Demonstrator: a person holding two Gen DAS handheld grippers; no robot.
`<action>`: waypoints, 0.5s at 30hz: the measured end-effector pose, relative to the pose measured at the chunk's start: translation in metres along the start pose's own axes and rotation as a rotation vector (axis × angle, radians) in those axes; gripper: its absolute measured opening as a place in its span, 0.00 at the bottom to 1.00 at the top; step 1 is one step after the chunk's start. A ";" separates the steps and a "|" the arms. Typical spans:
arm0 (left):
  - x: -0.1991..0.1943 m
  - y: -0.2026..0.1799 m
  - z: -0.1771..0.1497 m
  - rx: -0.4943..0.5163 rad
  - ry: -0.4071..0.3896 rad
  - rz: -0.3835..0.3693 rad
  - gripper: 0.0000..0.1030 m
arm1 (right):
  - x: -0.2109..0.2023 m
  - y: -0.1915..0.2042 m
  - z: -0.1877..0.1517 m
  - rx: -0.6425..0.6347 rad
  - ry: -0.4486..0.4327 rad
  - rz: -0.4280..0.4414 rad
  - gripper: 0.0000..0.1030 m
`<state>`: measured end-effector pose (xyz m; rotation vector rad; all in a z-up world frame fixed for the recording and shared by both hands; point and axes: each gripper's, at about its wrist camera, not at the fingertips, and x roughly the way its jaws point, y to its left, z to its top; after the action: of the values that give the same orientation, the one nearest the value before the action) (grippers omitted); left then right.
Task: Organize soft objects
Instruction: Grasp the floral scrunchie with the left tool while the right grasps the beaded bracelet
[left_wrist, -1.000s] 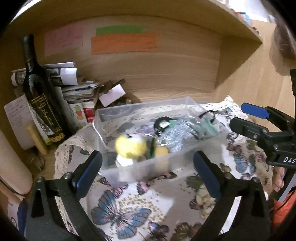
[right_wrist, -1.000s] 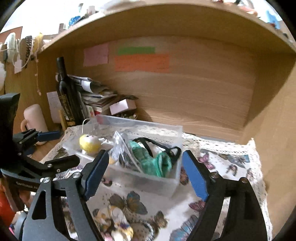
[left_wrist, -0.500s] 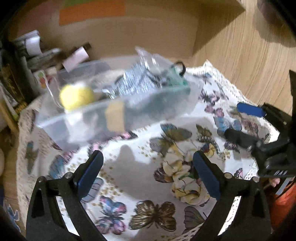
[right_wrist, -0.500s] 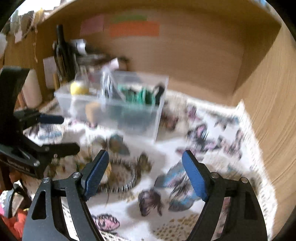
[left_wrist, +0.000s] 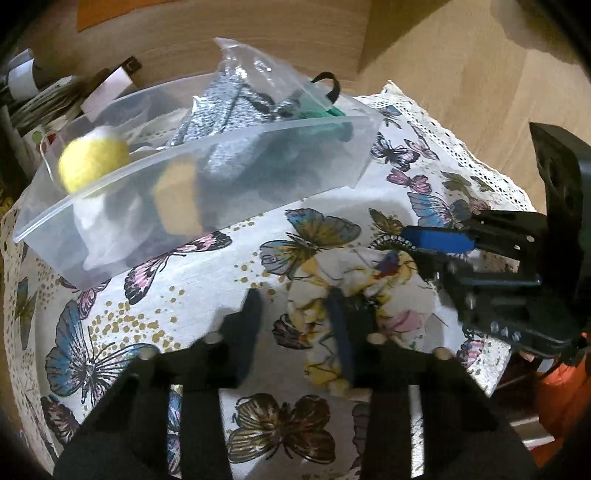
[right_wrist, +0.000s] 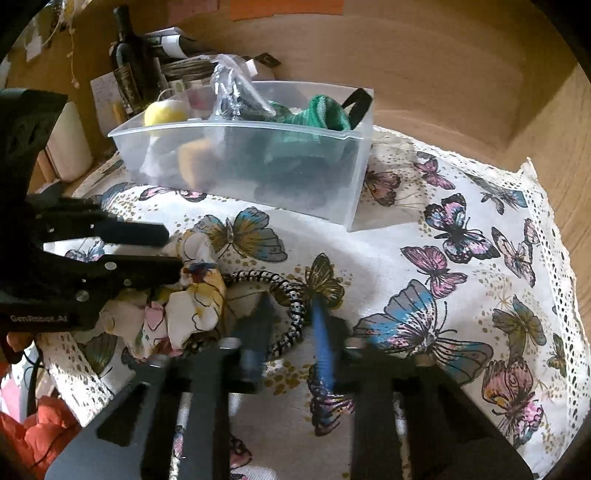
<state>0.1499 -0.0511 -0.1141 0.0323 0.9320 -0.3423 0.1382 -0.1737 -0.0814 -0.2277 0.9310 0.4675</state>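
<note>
Mostly done | bin (right_wrist: 258, 173) holds ball (right_wrist: 164, 110), bagged cloth (right_wrist: 236, 96), green knit (right_wrist: 325, 114) | left: floral cloth (right_wrist: 195, 295) and striped band (right_wrist: 291, 295) lie near bin's front | left gripper (left_wrist: 295, 314) narrow over cloth, grip unclear | right gripper (right_wrist: 288, 325) narrow at band, grip unclear

Butterfly tablecloth (right_wrist: 461, 258) carries clear bin (right_wrist: 258, 162), scrunchies (right_wrist: 199, 299).

Black left gripper (left_wrist: 295, 314) and right gripper (right_wrist: 291, 325) have blue pads.
</note>
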 end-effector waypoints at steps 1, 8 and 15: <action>0.000 -0.001 0.000 0.007 -0.003 -0.001 0.19 | -0.001 -0.002 -0.001 0.014 -0.006 0.008 0.09; -0.007 0.004 -0.002 -0.014 -0.049 -0.029 0.07 | -0.019 -0.021 -0.010 0.099 -0.068 0.042 0.06; -0.037 0.029 -0.003 -0.092 -0.133 0.000 0.06 | -0.026 -0.016 0.000 0.040 -0.057 0.013 0.09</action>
<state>0.1360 -0.0130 -0.0900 -0.0736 0.8151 -0.2976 0.1330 -0.1956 -0.0602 -0.1711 0.8856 0.4651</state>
